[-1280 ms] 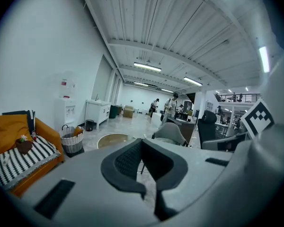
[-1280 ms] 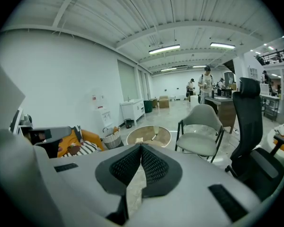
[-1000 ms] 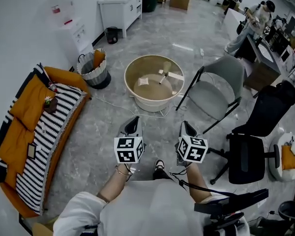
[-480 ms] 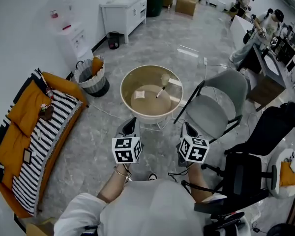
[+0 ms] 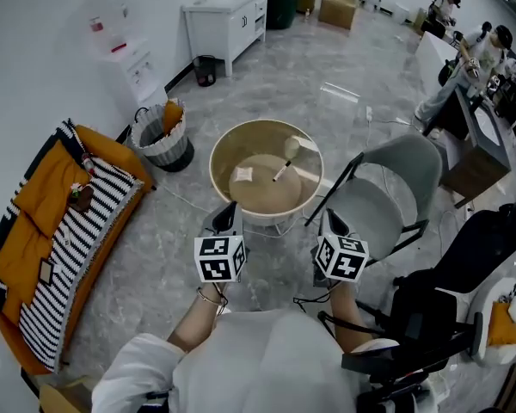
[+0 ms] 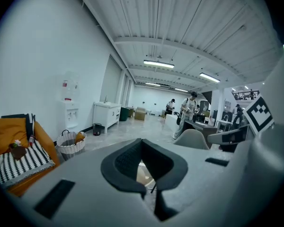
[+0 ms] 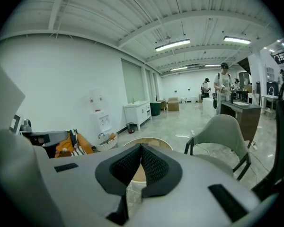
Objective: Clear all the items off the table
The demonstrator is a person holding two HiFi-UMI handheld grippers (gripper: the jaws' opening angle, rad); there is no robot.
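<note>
My left tool (image 5: 231, 208) and right tool (image 5: 328, 217) are clenched empty at mid-frame; the worktop (image 5: 220, 149), bearing spoon (image 5: 285, 155) and paper (image 5: 243, 175), lies just above them.

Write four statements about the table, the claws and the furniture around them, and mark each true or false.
1. Both the left claw and the right claw are shut with nothing in them. True.
2. The round table is bare. False: a paper scrap and what looks like a spoon lie on it.
3. A grey chair stands beside the table. True.
4. The basket sits on the sofa. False: it stands on the floor, next to the sofa.
</note>
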